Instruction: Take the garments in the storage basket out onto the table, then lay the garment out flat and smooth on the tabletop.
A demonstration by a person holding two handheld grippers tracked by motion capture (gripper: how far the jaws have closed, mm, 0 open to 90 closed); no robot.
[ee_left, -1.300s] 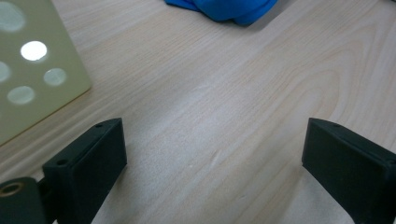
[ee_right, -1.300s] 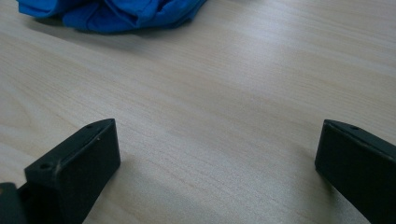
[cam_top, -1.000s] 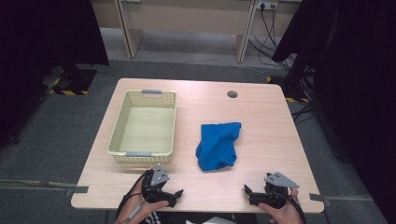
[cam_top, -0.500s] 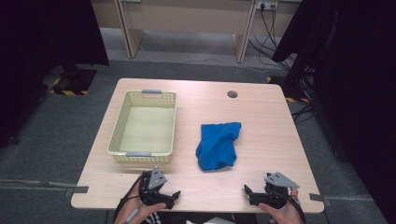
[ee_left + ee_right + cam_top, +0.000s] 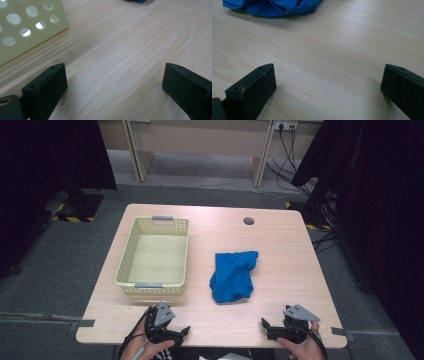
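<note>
Currently, in the high view, a crumpled blue cloth [image 5: 234, 276] lies on the wooden bench [image 5: 280, 250] a little toward four o'clock of the bench's middle, with a pale yellow perforated basket [image 5: 126, 257] well apart from it at nine o'clock, sitting upright on the bench's left half. The left gripper [image 5: 175, 334] is held at the bench's near edge, at about seven o'clock from the cloth and just toward six o'clock of the basket's near wall; a hand [image 5: 150, 349] grips it from below the edge. The right gripper [image 5: 267, 327] sits at the near edge too, at roughly five o'clock from the cloth, with a hand [image 5: 300, 347] wrapped around it. Both grippers are near the cloth but clearly apart from it. In the left gripper view the two black jaws stand wide apart with bare wood between them, the basket's holed wall [image 5: 27, 27] at about ten o'clock and a sliver of the cloth [image 5: 136, 1] at twelve. In the right gripper view the jaws likewise stand wide apart over bare wood, holding nothing, with the cloth [image 5: 272, 7] bunched at about eleven o'clock. A round cable hole [image 5: 248, 221] sits in the bench at its far side.
</note>
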